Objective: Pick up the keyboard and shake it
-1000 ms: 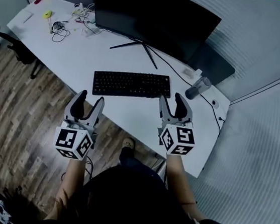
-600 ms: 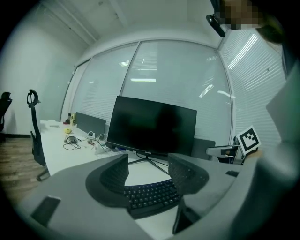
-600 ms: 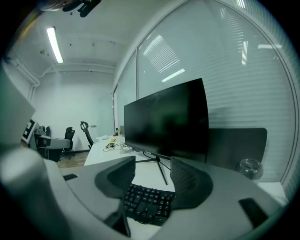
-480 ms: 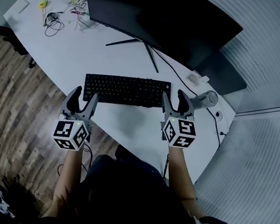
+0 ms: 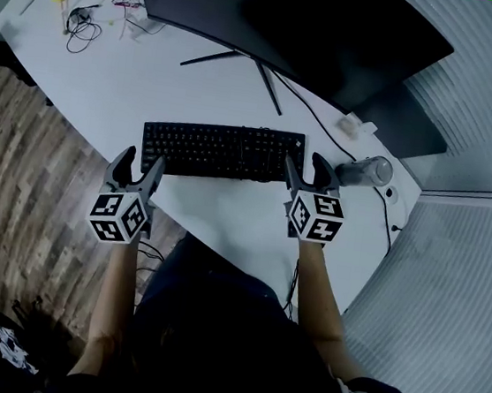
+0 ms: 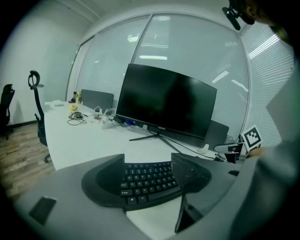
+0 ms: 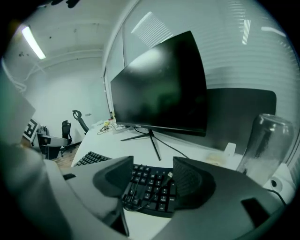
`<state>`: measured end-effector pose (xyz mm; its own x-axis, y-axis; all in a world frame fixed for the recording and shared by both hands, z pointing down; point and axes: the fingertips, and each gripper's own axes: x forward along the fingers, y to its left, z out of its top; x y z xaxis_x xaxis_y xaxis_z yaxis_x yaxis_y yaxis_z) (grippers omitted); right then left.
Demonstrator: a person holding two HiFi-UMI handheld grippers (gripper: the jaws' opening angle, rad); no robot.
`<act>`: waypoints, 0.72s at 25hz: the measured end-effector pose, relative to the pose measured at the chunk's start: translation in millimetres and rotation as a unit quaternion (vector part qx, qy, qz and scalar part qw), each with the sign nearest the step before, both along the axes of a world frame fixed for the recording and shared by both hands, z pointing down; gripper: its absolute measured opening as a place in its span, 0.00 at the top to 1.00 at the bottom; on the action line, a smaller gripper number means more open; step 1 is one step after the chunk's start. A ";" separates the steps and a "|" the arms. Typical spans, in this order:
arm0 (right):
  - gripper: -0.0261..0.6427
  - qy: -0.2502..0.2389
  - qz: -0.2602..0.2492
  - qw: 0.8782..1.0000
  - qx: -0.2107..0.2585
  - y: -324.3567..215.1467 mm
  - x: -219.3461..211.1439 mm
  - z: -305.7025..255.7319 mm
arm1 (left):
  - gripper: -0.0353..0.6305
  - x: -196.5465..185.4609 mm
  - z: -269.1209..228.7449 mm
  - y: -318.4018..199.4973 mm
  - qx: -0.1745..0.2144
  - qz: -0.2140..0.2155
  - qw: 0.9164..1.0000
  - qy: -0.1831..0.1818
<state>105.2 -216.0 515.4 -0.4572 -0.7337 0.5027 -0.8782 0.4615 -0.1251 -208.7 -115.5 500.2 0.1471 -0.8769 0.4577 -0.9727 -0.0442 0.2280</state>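
black keyboard (image 5: 223, 150) lying flat on the white surface (image 5: 153, 82) before the monitor (image 5: 286, 18), left tongs (image 5: 141, 162) opening by its left end, right tongs (image 5: 306, 167) opening at its right end, keys showing between both pairs of jaws, neither pair gripping anything

A matt black plastic keyboard (image 5: 220, 151) lies on a smooth white desk (image 5: 140, 80) above wood-grain floor (image 5: 19, 163).

The left bare forearm (image 5: 115, 295) and right bare forearm (image 5: 319, 293) reach forward. The left grey two-jaw gripper (image 5: 140, 165) and the right grey two-jaw gripper (image 5: 308, 166) point ahead, jaws opening. Each gap frames one end of the black keyboard (image 5: 220, 150), with the pads not pressing it.
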 end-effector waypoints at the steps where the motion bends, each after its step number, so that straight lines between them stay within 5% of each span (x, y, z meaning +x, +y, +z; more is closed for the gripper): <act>1: 0.58 0.002 0.002 1.000 -0.010 -1.6 1.4 6.6 | 0.50 -3.4 8.2 -1.7 -0.013 0.001 1.000 0.003; 18: 0.50 0.019 0.009 0.985 -0.174 -30.6 17.3 109.0 | 0.42 -34.0 113.9 -27.0 -0.173 0.027 0.983 0.060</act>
<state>122.5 -246.6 624.4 -0.4216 -0.5226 0.7410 -0.8933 0.3800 -0.2403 -242.7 -142.5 614.1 0.2609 -0.6608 0.7038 -0.9360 0.0052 0.3519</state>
